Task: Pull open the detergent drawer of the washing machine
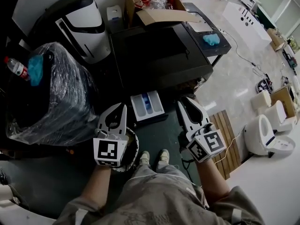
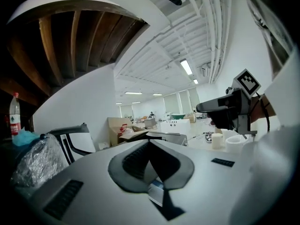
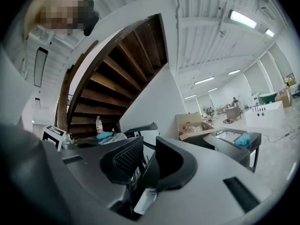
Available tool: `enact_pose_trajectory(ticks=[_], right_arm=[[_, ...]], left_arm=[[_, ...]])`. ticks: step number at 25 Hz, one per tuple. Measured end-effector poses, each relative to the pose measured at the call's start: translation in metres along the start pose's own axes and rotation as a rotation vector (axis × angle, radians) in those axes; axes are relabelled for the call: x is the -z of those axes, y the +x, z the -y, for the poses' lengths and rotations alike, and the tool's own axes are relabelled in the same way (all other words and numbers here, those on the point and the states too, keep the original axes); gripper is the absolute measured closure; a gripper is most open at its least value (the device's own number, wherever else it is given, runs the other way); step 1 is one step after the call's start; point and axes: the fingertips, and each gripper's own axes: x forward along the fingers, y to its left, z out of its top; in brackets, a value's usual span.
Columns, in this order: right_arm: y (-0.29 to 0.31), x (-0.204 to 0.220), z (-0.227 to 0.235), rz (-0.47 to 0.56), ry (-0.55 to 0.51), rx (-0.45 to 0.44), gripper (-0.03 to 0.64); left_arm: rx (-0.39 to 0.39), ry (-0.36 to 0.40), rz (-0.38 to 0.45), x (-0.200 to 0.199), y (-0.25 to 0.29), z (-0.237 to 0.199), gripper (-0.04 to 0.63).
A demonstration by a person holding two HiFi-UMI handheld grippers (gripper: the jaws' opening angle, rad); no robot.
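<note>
In the head view the black washing machine (image 1: 159,55) stands ahead of me, and its white and blue detergent drawer (image 1: 147,105) sticks out of the front, pulled open. My left gripper (image 1: 124,106) hangs just left of the drawer, its jaws together and empty. My right gripper (image 1: 184,101) is just right of the drawer, with only a narrow gap between its pads and nothing in it. Neither gripper touches the drawer. The left gripper view shows its own closed tips (image 2: 149,142) and the right gripper (image 2: 200,108) beside it. The right gripper view (image 3: 149,142) looks level across the room.
A cardboard box (image 1: 150,3) and a blue cloth (image 1: 212,40) lie on the machine's top. At the left are a plastic-wrapped black appliance (image 1: 51,93) with a bottle (image 1: 16,68) and a white and black unit (image 1: 84,25). Toilets (image 1: 267,130) and a wooden board (image 1: 227,139) are at the right.
</note>
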Motion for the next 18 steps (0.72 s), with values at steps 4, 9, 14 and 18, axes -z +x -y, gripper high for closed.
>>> enact_pose_trajectory(ticks=[4,9,14,18], right_arm=[[-0.008,-0.028,-0.010,0.002,-0.109,-0.011,0.545],[-0.018,-0.060,-0.022,0.047,-0.194,-0.024,0.566],[-0.030,-0.091,-0.039,0.087,-0.269,-0.073,0.571],[-0.036,-0.107,-0.046,0.098,-0.305,-0.095,0.577]], left_arm=[[-0.004,0.036,0.043,-0.026,-0.006,0.001,0.580],[0.014,-0.041,0.087,-0.050,-0.014,0.001,0.580],[-0.013,-0.115,0.113,-0.066,-0.024,-0.007,0.580],[-0.032,-0.072,0.133,-0.080,-0.032,-0.007,0.580]])
